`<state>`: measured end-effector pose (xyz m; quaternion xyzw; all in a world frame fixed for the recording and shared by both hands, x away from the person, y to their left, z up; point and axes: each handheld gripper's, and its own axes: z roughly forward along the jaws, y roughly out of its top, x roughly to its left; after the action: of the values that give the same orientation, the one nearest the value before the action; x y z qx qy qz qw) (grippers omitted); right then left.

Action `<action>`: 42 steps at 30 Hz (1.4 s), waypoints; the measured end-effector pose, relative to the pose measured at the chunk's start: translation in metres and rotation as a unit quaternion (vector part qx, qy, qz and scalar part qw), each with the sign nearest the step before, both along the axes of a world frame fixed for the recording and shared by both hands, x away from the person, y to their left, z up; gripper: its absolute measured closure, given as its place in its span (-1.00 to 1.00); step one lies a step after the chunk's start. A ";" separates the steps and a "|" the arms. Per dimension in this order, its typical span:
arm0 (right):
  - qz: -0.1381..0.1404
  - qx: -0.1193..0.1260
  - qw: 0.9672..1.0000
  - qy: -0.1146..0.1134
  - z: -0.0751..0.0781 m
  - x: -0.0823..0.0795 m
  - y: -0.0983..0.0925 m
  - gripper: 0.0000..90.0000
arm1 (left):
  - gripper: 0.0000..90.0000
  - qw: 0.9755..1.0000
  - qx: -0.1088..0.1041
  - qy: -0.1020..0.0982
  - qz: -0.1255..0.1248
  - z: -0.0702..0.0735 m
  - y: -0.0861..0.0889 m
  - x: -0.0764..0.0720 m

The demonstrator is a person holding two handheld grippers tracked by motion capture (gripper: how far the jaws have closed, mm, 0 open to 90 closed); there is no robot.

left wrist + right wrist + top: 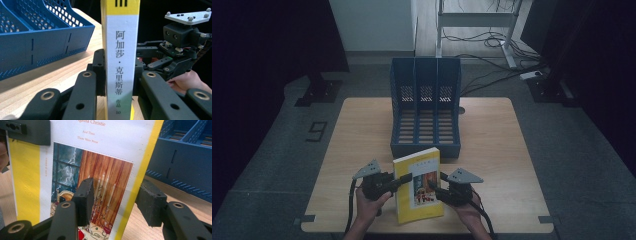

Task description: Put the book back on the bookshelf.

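Observation:
A yellow and white paperback (419, 192) stands upright on the wooden table (492, 145), just in front of the blue file rack (426, 148). My left gripper (404, 179) is shut on its spine edge; in the left gripper view the white spine (122, 62) with printed characters sits pinched between both pads. My right gripper (436, 186) straddles the opposite edge. In the right gripper view one pad (85, 197) lies against the illustrated front cover (100, 157), while the other pad (150, 202) stands off behind the book with a gap, so this gripper is open.
The blue rack (50, 45) has three empty slots opening toward me and stands at the middle of the table. Bare wood lies left and right of it. The floor beyond holds cables and a desk frame (477, 20).

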<state>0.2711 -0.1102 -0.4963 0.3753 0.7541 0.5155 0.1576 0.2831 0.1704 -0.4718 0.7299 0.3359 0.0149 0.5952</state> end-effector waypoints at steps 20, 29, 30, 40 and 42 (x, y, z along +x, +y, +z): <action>0.017 0.002 1.000 -0.016 0.000 -0.002 0.003 0.09 | 0.67 1.000 0.009 -0.002 0.005 0.003 0.000 -0.003; 0.019 0.007 1.000 -0.017 -0.001 -0.002 0.003 0.09 | 0.67 1.000 0.014 -0.007 0.005 0.003 0.000 -0.004; 0.019 0.008 1.000 -0.016 -0.001 -0.002 0.003 0.09 | 0.67 1.000 0.011 -0.007 0.007 0.002 0.000 -0.004; 0.023 0.022 0.999 -0.020 -0.004 -0.002 0.001 -0.04 | 0.68 1.000 -0.019 0.009 0.006 -0.001 0.005 0.000; 0.018 0.030 0.999 -0.024 -0.003 -0.002 -0.002 -0.09 | 0.68 1.000 -0.026 0.011 0.011 -0.001 0.008 0.002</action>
<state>0.2689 -0.1118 -0.4997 0.3536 0.7411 0.5492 0.1552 0.2847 0.1782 -0.4727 0.7107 0.3503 0.0047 0.6100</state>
